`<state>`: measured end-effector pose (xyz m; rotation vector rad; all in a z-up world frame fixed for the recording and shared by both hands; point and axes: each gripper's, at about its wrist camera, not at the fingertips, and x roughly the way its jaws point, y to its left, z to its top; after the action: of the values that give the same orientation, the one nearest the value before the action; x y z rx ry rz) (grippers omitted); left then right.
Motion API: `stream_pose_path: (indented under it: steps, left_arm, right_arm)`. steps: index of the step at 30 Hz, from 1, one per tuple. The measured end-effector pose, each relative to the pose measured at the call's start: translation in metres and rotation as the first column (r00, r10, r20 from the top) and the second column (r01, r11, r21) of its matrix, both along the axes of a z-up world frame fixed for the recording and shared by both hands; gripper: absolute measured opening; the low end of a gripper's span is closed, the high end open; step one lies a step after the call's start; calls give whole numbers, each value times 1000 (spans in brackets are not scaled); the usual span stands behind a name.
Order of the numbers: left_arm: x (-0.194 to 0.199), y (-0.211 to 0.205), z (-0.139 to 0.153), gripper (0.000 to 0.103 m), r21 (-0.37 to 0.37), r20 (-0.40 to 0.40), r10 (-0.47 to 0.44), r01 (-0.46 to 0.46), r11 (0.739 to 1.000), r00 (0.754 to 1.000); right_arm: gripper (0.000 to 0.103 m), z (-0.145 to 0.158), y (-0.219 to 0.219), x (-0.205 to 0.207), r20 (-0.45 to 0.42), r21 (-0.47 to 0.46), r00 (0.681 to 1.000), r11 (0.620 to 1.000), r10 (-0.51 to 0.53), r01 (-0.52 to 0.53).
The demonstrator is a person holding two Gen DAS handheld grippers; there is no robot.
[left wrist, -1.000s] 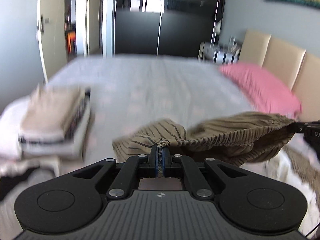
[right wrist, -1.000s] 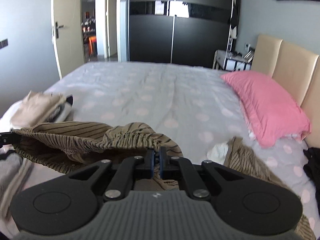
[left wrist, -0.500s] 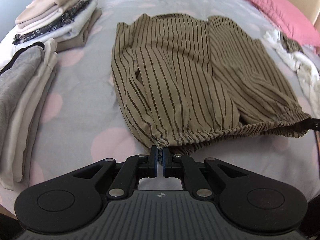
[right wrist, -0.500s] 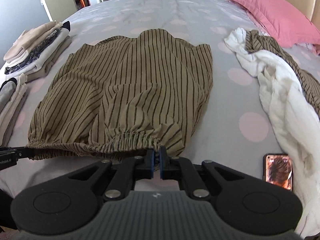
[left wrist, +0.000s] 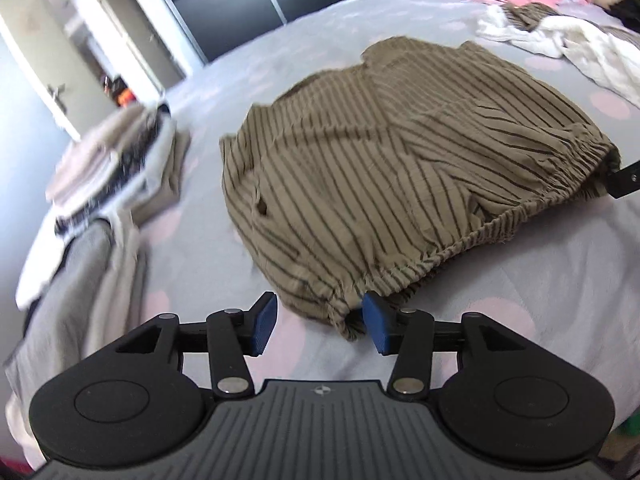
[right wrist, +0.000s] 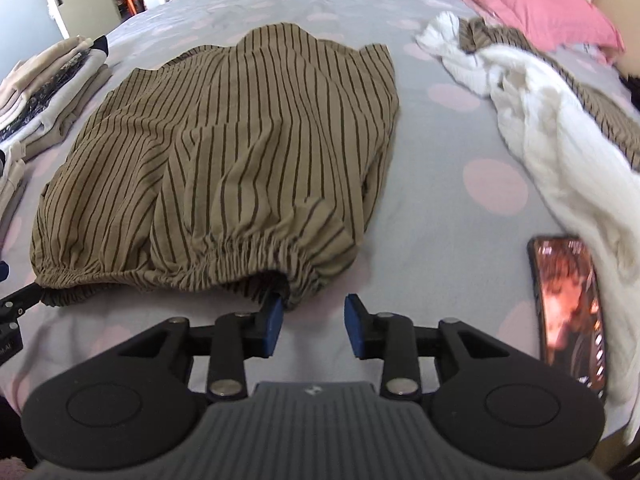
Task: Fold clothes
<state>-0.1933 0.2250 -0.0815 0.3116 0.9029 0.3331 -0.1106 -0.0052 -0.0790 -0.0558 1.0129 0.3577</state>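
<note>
Only the right wrist view shows a lit black phone (right wrist: 568,312) beside white crumpled clothes (right wrist: 560,128). The olive-brown, dark-striped garment with gathered elastic hem (left wrist: 380,152) lies spread on the grey, pink-dotted bed (left wrist: 500,300). Left tongs (left wrist: 318,322) and right tongs (right wrist: 314,322) have just been opening, released, the hem's corners loose between their pads.

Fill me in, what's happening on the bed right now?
A person with two handheld grippers is folding clothes. The striped brown garment lies spread on the bed. The left gripper and right gripper sit at its elastic waistband corners, jaws just opened and no longer clamping it. Folded stacks lie to one side, a white garment and phone to the other.
</note>
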Motion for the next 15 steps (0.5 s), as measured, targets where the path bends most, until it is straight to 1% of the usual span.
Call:
stream_pose_path:
  steps: [1, 4, 6, 8, 9, 10, 11, 12, 14, 15]
  left_arm:
    - [1, -3, 0, 45, 20, 1, -19, 19, 1000, 1000]
    - [7, -6, -7, 45, 47, -13, -36, 36, 998, 999]
    - [10, -4, -11, 41, 39, -14, -40, 40, 998, 999]
    - [13, -2, -15, 30, 32, -18, -40, 41, 999, 999]
    - [14, -1, -16, 27, 27, -24, -35, 36, 999, 999]
    - [16, 0, -18, 22, 22, -31, -30, 31, 999, 999]
    - [17, 3, -19, 17, 10, -39, -22, 22, 1000, 999]
    - [15, 4, -18, 15, -1, -42, -17, 17, 1000, 999]
    - [12, 4, -16, 15, -16, -42, -14, 14, 1000, 999]
    - [7, 2, -13, 15, -17, -32, -27, 26, 999, 999]
  right_arm:
    - [37, -2, -1, -1, -9, 11, 1000, 1000, -7, 7]
    - [37, -4, 2, -4, -5, 28, 1000, 1000, -8, 8]
    - [36, -4, 4, -4, 1, 42, 1000, 999, -10, 10]
    - [33, -5, 5, -2, -3, 55, 1000, 998, -15, 15]
    - [31, -7, 6, 0, -10, 53, 1000, 998, -18, 19]
    - [26, -9, 7, 1, -18, 51, 1000, 998, -21, 22]
    - [26, -11, 8, 2, -23, 51, 999, 998, -25, 26]
    - [26, -13, 8, 4, -28, 50, 999, 998, -29, 31]
    - [19, -16, 7, 6, -32, 43, 999, 998, -44, 45]
    - [19, -16, 6, 6, -35, 42, 998, 998, -48, 50]
